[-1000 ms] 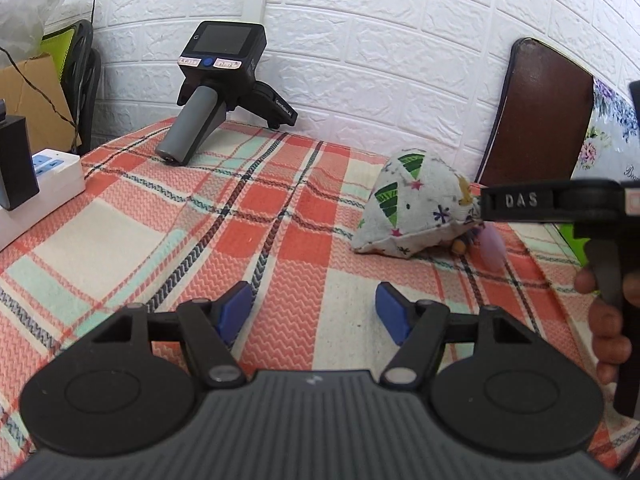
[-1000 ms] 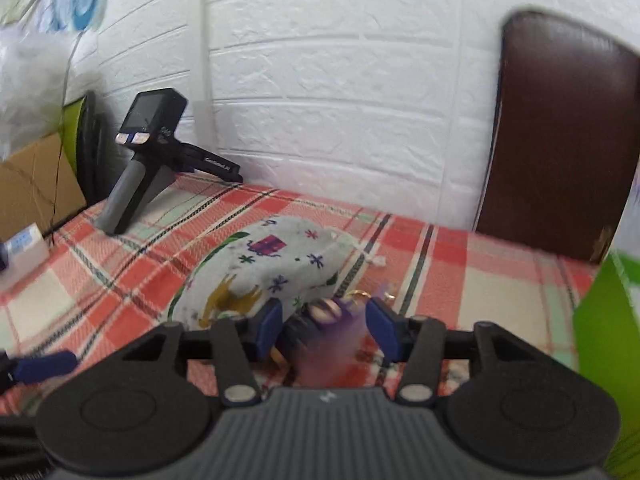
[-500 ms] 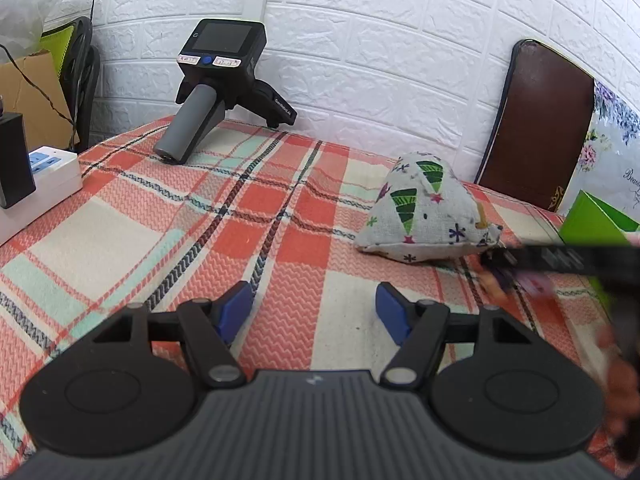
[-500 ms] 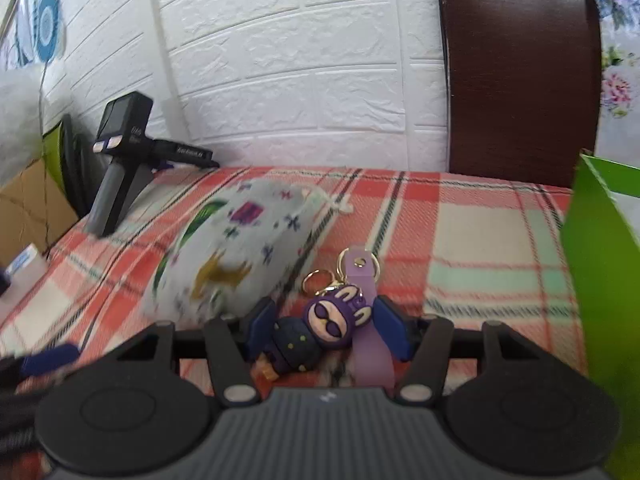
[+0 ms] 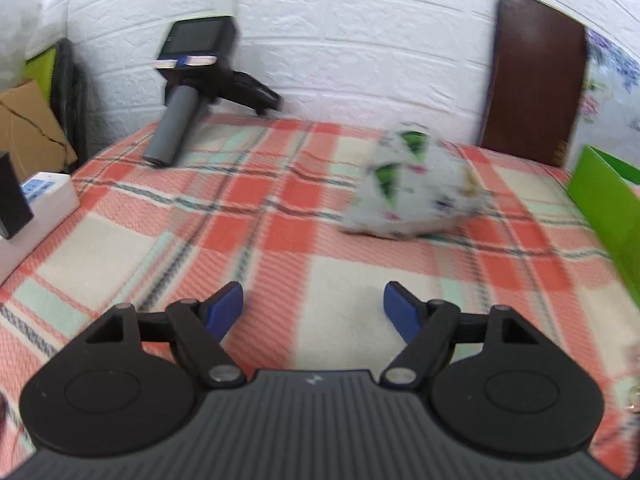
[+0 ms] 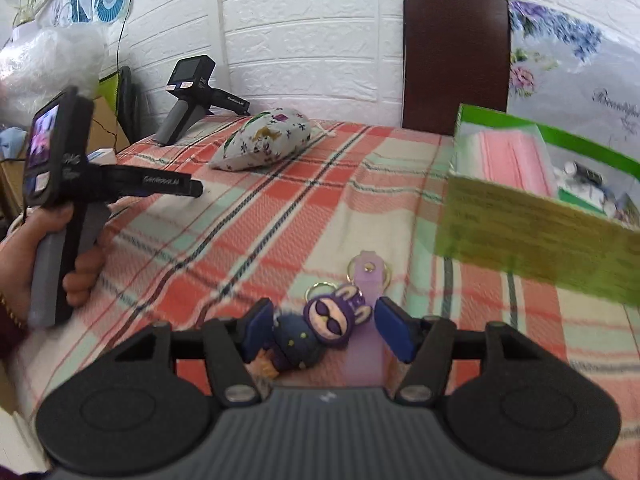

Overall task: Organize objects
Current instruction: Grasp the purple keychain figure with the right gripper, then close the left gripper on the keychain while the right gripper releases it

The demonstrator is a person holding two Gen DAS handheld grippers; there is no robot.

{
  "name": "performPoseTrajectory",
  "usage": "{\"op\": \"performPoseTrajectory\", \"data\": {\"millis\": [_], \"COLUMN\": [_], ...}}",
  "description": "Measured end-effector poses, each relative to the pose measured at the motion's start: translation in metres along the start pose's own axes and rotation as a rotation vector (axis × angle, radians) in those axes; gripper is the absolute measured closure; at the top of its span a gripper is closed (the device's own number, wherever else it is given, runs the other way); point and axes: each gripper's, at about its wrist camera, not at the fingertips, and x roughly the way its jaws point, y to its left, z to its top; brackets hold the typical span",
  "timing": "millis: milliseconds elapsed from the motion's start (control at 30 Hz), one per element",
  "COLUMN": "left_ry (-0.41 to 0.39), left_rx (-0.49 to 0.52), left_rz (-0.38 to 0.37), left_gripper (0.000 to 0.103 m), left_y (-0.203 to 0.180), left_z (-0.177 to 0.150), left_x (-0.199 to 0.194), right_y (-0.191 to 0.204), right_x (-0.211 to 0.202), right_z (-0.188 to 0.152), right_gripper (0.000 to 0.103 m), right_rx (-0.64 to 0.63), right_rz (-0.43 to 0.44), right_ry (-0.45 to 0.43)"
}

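Right wrist view: my right gripper (image 6: 326, 328) pinching purple keychain figure (image 6: 320, 332) between blue pads, strap and rings poking forward, lifted over plaid tablecloth (image 6: 260, 220). Risk, imo: grip sits off-centre on soft rubbery body, could twist out on way to green box (image 6: 540, 236) just ahead right. Near box wall stands in way, needs clearing. Left gripper (image 5: 313, 309) spread wide, holding nothing. Farther back: printed pouch (image 6: 264, 140), spare handheld gripper (image 6: 192, 100) by wall.

- Left wrist view — low over the tablecloth (image 5: 320, 240), facing the wall (image 5: 360, 40).
- Right wrist view — low, further right, facing likewise.
- Shared: pouch (image 5: 416, 196) (image 6: 264, 140), chair (image 5: 536, 76) (image 6: 456, 56), box (image 5: 608, 208) (image 6: 540, 236).
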Motion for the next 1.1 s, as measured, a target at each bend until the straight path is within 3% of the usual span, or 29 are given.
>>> {"op": "performPoseTrajectory", "data": {"millis": [100,200,300,400,467,533,567,633,700,800,900,1100], "left_ry": [0.047,0.098,0.184,0.272,0.335,0.326,0.322,0.314,0.341,0.354,0.373,0.371], "left_rx": [-0.001,0.113,0.222,0.239,0.225,0.197,0.205,0.218,0.18,0.136,0.087,0.099], "left_rz": [-0.181,-0.342,-0.436,-0.454,-0.415,-0.405,-0.396,-0.39,-0.423,-0.434,-0.493,-0.501], "left_gripper": [0.025,0.025,0.025,0.024,0.025,0.025,0.03,0.054,0.066,0.069,0.071,0.071], "left_y": [-0.036,-0.082,-0.12,-0.137,-0.14,-0.139,-0.14,-0.143,-0.14,-0.138,-0.139,-0.146], "left_z": [0.0,-0.002,-0.012,-0.023,-0.031,-0.034,-0.035,-0.035,-0.03,-0.026,-0.02,-0.021], "left_x": [-0.03,-0.058,-0.072,-0.065,-0.053,-0.051,-0.052,-0.055,-0.053,-0.051,-0.052,-0.055], "right_y": [-0.007,-0.011,-0.01,-0.007,-0.008,-0.007,-0.004,0.005,0.01,0.011,0.01,0.007], "right_x": [-0.007,-0.007,-0.012,-0.014,-0.007,-0.001,0.0,0.001,0.001,0.001,-0.002,-0.005], "right_z": [-0.004,-0.008,-0.011,-0.015,-0.016,-0.019,-0.02,-0.022,-0.023,-0.024,-0.023,-0.023], "right_gripper": [0.036,0.035,0.035,0.035,0.036,0.038,0.041,0.046,0.047,0.051,0.052,0.053], "right_rx": [0.019,0.02,-0.01,-0.039,-0.037,-0.034,-0.061,-0.129,-0.154,-0.163,-0.168,-0.163], "right_rz": [-0.001,0.021,0.035,0.046,0.037,0.054,0.047,0.024,0.007,-0.001,-0.015,-0.024], "right_ry": [-0.008,-0.007,-0.028,-0.043,-0.015,0.0,-0.01,-0.022,-0.028,-0.036,-0.043,-0.033]}}
